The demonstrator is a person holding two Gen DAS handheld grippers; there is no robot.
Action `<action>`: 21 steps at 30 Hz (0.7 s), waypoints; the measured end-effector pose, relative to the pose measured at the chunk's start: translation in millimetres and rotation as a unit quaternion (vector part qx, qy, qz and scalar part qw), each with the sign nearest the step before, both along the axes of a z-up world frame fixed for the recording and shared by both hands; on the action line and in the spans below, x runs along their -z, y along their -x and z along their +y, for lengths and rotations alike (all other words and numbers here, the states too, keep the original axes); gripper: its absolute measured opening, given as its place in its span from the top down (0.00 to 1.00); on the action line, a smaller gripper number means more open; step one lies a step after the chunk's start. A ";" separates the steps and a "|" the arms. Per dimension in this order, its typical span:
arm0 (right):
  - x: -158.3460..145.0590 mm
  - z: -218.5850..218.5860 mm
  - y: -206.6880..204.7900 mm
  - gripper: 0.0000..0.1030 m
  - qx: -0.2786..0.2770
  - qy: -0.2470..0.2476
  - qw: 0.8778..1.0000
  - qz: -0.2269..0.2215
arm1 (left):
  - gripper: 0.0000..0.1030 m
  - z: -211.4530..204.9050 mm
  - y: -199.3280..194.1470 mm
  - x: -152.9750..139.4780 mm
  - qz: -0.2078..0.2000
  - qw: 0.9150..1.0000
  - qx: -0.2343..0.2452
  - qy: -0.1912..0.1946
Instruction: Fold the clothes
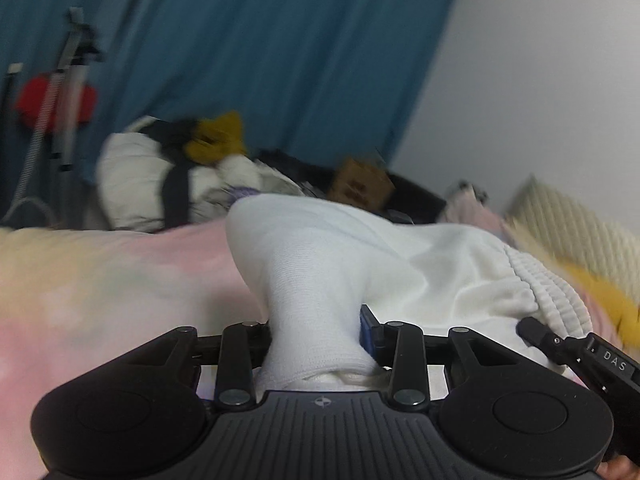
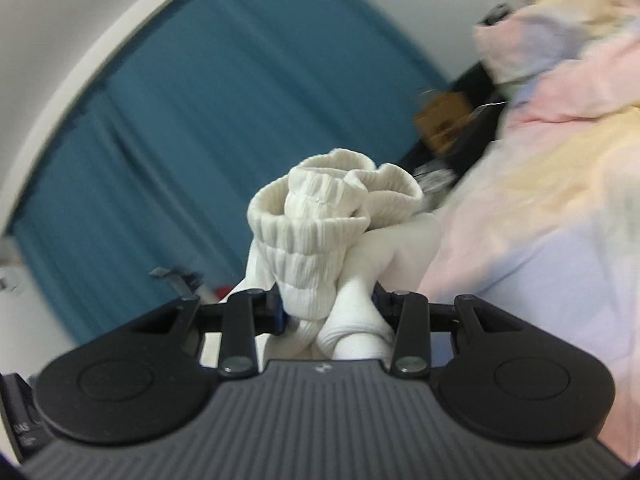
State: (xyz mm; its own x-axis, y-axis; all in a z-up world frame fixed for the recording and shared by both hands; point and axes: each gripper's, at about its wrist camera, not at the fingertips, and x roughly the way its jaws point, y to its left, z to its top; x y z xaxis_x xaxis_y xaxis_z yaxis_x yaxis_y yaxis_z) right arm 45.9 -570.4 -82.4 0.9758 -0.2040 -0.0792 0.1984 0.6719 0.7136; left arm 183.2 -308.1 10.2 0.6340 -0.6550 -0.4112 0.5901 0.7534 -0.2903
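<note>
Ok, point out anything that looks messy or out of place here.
The white socks are bunched, not flat: ribbed cuffs flare out of the right gripper, toe end wadded in the left gripper. Behind the pastel bedding, a clothes heap sits unsorted.

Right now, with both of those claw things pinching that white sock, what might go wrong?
1. The left gripper holds only a bunched neck of the white sock; a tug could pull it free.
2. The right gripper clamps the ribbed cuff crumpled, so a fold could come out uneven.
3. The pink blanket lies right beside the sock and might get snagged.
</note>
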 end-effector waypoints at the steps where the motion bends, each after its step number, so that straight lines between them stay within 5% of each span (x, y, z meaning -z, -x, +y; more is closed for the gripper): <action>1: 12.8 -7.3 -5.8 0.61 0.013 -0.002 1.000 0.006 | 0.64 -14.5 -9.7 11.9 0.002 1.000 0.008 -0.013; 5: 62.5 -28.9 -33.8 0.61 0.045 -0.029 0.996 0.065 | 0.64 -59.6 -45.6 66.1 0.023 0.998 0.019 -0.059; 9: 97.4 -26.5 -65.2 0.60 0.038 -0.021 0.982 0.183 | 0.61 -65.2 -56.7 107.8 0.035 0.995 0.023 -0.090; 12: 105.3 -24.8 -67.8 0.59 0.034 -0.022 0.976 0.216 | 0.58 -62.7 -66.2 132.8 0.042 0.993 0.028 -0.106; 18: 104.3 -31.8 -50.3 0.54 0.018 -0.057 0.977 0.205 | 0.45 -38.6 -60.0 119.2 0.059 0.993 0.005 -0.103; 21: 93.2 -27.8 -34.1 0.50 0.018 -0.066 0.975 0.213 | 0.29 -20.3 -27.8 91.9 0.034 0.993 0.001 -0.116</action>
State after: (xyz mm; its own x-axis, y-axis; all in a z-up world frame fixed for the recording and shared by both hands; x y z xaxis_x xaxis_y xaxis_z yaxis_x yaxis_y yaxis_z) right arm 80.0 -598.2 -175.6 0.8404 -0.1986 -0.5043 0.5184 0.5659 0.6411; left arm 211.0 -328.4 -81.7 0.5982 -0.5392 -0.5928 0.5767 0.8033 -0.1488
